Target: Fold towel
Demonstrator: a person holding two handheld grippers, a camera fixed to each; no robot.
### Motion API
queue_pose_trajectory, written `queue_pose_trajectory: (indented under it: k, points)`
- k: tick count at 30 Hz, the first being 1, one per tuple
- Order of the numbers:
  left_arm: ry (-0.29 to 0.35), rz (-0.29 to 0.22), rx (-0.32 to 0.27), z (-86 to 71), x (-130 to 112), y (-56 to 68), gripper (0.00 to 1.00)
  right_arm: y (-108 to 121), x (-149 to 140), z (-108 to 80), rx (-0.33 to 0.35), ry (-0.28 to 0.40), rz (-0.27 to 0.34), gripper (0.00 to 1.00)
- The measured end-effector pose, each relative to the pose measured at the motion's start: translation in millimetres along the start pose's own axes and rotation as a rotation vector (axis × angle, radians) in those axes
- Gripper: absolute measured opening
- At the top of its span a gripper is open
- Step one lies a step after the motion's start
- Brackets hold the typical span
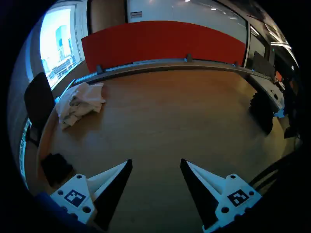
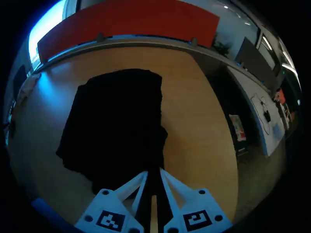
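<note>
Right gripper view: the right gripper (image 2: pixel 153 173) has its two fingers drawn almost together, with the near edge of the black towel (image 2: pixel 116 124) pinched between the tips; below that pinch a sliver of bare wood shows in the narrow gap. From there the towel spreads away across the wooden table (image 2: pixel 198 116), lying mostly flat, its outline uneven, with a bulge on one side and a ragged near corner. It is so dark that I cannot tell how many layers it has or whether a crease already runs through it. Beyond it the table ends at a rail and a red divider panel (image 2: pixel 128 19).

In the left gripper view the left gripper (image 1: pixel 156 161) stands wide apart, nothing between its fingers, hovering over bare tabletop (image 1: pixel 167 116); a crumpled pale cloth (image 1: pixel 79 103) lies well off at the far left corner, near a black chair (image 1: pixel 39 101).

As a judgement, the folding is at an early stage; one edge is gripped and the cloth is laid out, but no tidy, squared fold shows. What seems left is for the empty gripper to take a matching edge or corner, then carry that edge over, align it and smooth it.
</note>
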State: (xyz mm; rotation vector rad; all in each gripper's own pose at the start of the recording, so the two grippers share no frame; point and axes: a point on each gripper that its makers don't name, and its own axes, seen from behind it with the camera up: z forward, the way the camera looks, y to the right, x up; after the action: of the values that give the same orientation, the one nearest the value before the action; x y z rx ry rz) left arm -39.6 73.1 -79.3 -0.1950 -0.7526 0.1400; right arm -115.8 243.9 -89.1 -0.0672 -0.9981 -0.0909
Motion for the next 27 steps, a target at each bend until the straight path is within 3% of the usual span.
queue_pose_trajectory:
  k: [16, 27]
  points:
    - [0.007, -0.012, 0.003, 0.1, 1.4, -3.3, 0.92, 2.7, 12.2, -25.6, -0.015, 0.085, 0.013, 0.17]
    - [0.012, -0.017, 0.003, 1.3, 4.2, -3.6, 0.92, 13.7, 23.2, -41.7, -0.065, 0.136, 0.020, 0.58]
